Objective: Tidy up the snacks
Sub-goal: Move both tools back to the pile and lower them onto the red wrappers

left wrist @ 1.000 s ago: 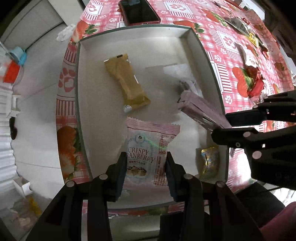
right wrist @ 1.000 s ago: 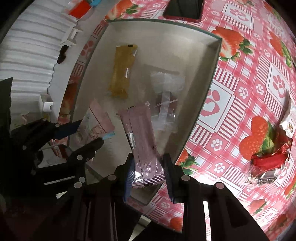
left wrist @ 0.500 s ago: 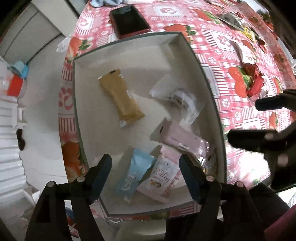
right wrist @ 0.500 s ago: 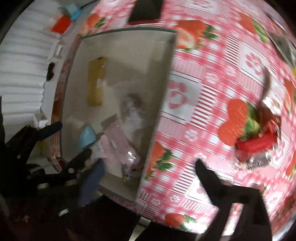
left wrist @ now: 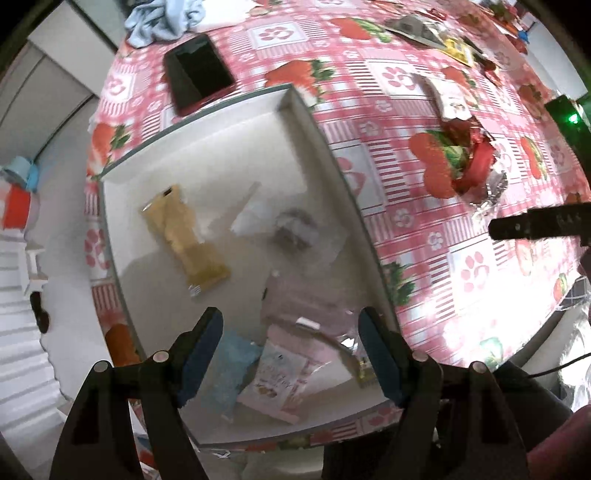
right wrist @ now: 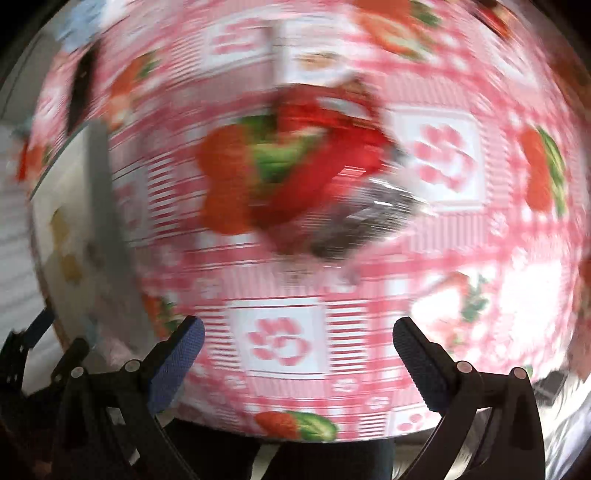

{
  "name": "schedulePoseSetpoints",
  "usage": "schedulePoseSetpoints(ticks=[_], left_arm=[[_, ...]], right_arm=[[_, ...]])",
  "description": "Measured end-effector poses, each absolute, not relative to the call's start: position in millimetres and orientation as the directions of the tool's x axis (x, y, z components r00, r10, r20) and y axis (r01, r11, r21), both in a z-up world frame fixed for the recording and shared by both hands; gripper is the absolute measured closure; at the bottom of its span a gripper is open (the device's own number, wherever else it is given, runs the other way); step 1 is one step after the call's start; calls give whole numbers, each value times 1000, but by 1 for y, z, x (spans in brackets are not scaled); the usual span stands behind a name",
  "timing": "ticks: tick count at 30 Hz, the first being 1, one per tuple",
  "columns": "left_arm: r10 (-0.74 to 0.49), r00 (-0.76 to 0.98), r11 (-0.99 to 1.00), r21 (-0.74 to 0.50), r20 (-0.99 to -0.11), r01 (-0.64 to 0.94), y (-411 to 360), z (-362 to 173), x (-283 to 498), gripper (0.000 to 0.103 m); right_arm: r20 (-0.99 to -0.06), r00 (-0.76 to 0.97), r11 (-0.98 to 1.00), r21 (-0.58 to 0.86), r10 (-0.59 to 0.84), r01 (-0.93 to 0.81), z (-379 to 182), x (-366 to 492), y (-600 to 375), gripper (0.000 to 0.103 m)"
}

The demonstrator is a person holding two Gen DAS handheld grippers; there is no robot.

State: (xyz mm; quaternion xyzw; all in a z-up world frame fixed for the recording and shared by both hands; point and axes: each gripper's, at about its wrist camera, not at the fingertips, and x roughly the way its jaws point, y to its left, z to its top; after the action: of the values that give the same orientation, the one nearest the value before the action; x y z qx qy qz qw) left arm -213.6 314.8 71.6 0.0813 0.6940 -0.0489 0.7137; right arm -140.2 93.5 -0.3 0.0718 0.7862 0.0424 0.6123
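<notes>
A shallow white box (left wrist: 207,147) sits on the strawberry tablecloth. In it lie a yellow packet (left wrist: 184,236), a clear wrapper (left wrist: 291,229), a pink bar packet (left wrist: 299,302), a blue packet (left wrist: 232,365) and a Crispy Cranberry packet (left wrist: 277,380). My left gripper (left wrist: 291,354) is open and empty above the box's near end. My right gripper (right wrist: 295,362) is open and empty over the tablecloth, with a red wrapper (right wrist: 325,155) and a silver wrapper (right wrist: 365,218) ahead, blurred by motion. The red wrapper also shows in the left wrist view (left wrist: 476,162).
A black phone (left wrist: 197,72) lies beyond the box, with a blue cloth (left wrist: 166,18) behind it. Several loose snack packets (left wrist: 450,96) lie at the far right of the table. The table's near edge (left wrist: 517,354) is close on the right. The box edge (right wrist: 107,206) shows at left.
Both grippers opened and let go: the cranberry packet and pink bar now lie in the box. The right gripper swung right, toward the red wrapper. The left gripper pulled back.
</notes>
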Motion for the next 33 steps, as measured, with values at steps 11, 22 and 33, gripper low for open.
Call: schedulePoseSetpoints(ticks=[11, 22, 33], left_arm=[[37, 30, 966, 43, -999, 257, 282, 68, -200, 24], [43, 21, 955, 47, -999, 292, 250, 66, -188, 24], [13, 10, 927, 16, -1000, 376, 187, 51, -157, 24]], right_arm=[[-964, -202, 935, 96, 172, 340, -20, -122, 10, 0], [-976, -143, 939, 110, 164, 326, -32, -75, 2, 0], [-985, -170, 988, -7, 20, 156, -44, -109, -29, 0]])
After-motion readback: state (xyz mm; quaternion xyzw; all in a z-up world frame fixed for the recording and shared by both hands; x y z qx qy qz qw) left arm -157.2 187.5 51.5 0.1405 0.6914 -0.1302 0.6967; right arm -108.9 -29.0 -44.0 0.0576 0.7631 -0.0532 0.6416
